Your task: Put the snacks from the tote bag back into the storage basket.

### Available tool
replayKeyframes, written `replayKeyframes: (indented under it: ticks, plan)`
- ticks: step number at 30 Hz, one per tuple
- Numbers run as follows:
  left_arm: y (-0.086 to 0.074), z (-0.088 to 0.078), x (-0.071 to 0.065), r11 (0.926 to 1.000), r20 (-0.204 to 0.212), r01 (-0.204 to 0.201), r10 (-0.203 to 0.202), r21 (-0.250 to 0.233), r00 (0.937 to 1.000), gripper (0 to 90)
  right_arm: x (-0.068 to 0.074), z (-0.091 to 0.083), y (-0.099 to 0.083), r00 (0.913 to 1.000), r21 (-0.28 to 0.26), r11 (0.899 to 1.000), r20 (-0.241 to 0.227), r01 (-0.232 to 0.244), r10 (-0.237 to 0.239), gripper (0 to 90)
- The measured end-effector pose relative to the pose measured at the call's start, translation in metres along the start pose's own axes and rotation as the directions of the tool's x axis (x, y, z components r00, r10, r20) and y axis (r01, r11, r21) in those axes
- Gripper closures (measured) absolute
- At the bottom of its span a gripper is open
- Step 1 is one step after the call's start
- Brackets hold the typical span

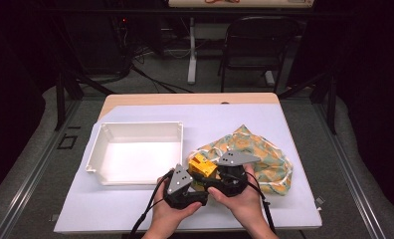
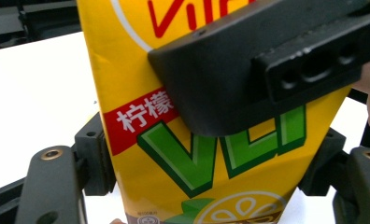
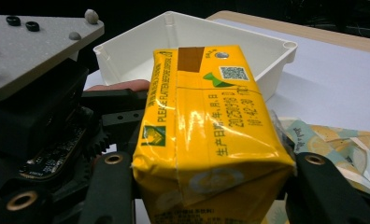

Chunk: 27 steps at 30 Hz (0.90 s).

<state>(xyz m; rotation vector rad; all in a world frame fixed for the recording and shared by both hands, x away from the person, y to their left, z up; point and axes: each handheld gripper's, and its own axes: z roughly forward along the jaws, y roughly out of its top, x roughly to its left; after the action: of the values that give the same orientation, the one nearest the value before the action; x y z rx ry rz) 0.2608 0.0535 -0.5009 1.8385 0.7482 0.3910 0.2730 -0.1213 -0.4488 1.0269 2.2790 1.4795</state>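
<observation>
Jaws flanking yellow carton (image 3: 211, 135), lengthwise toward tray (image 3: 267, 56)

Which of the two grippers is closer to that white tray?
Left. The left gripper sits just below the white tray's near edge; the right gripper is farther right, gripping the yellow drink carton.

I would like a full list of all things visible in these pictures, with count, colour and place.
drink carton: one, yellow, between both grippers, in front of the tray
tray: one, white, on the table's left half
cloth bag: one, patterned teal and orange, right of the tray
table: one, white top with wooden far edge
chair: one, black, behind the table
left gripper: one, black, jaws either side of the carton
right gripper: one, black, shut on the carton
hands: two, at the near edge
</observation>
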Motion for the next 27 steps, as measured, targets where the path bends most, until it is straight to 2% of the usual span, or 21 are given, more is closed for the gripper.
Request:
replayKeyframes:
  ticks: [3, 7, 10, 17, 21, 27]
  plan:
    - [0.001, -0.002, -0.002, 0.9999, -0.024, -0.015, 0.015, -0.005, 0.9996, 28.6, 0.001, 0.001, 0.0, 1.0, -0.01, 1.0, 0.005, 0.003, -0.003, 49.4]
    - [0.001, -0.004, -0.001, 0.9997, -0.025, -0.024, 0.024, 0.005, 0.9994, 29.8, 0.001, -0.001, 0.001, 0.9997, -0.024, 1.0, -0.014, 0.02, -0.02, 45.7]
    - [0.0, -0.004, 0.003, 1.0, -0.031, -0.003, 0.003, 0.008, 0.9995, 29.9, -0.003, -0.004, 0.002, 0.9991, -0.049, 0.999, -0.041, -0.01, 0.008, 37.4]
    - [0.002, -0.011, 0.016, 0.9997, -0.062, 0.024, -0.024, 0.001, 0.9978, 29.9, -0.005, -0.012, 0.003, 0.9981, -0.095, 0.995, -0.061, -0.001, -0.005, 28.3]
    - [0.002, -0.016, 0.027, 0.9984, -0.083, 0.055, -0.056, -0.012, 0.995, 29.9, -0.009, -0.017, 0.003, 0.9985, -0.11, 0.994, -0.054, 0.006, -0.012, 25.0]
    - [0.005, -0.024, 0.038, 0.9978, -0.109, 0.061, -0.064, -0.025, 0.9919, 29.9, -0.014, -0.023, 0.003, 0.9995, -0.121, 0.993, -0.029, 0.005, -0.009, 21.2]
